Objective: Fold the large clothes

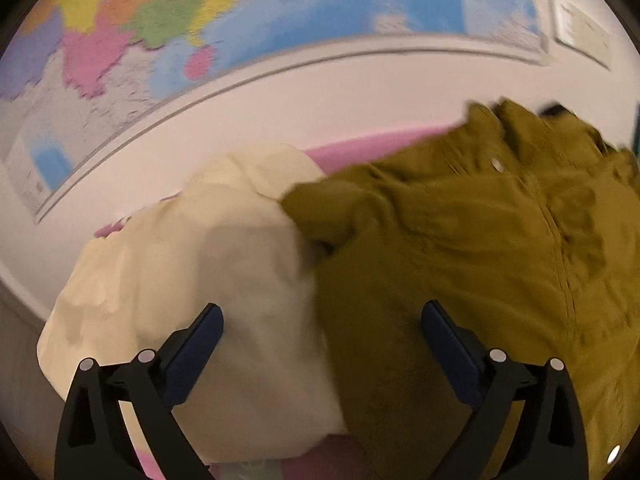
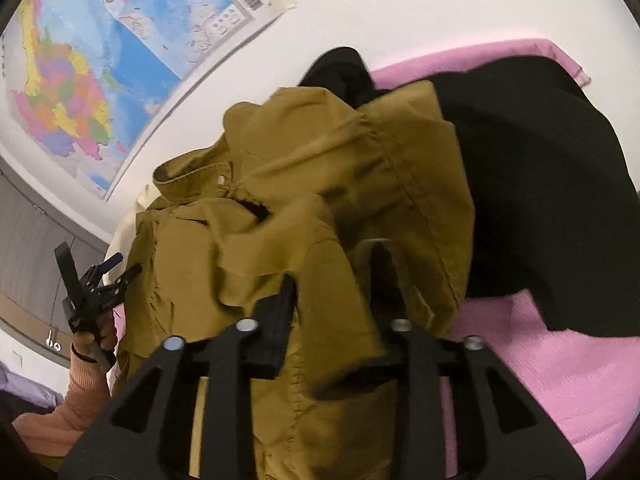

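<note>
An olive-mustard jacket lies crumpled on a pink bed cover, beside a cream garment on its left. My left gripper is open and empty, its fingers hovering over the seam between cream garment and jacket. It also shows in the right wrist view, held by a hand at the jacket's left edge. In the right wrist view the jacket is bunched up with its collar at upper left. My right gripper is shut on a fold of the jacket. Fabric drapes over its fingers.
A black garment lies behind and right of the jacket on the pink cover. A white wall with a colourful world map stands behind the bed. A grey panel is at left.
</note>
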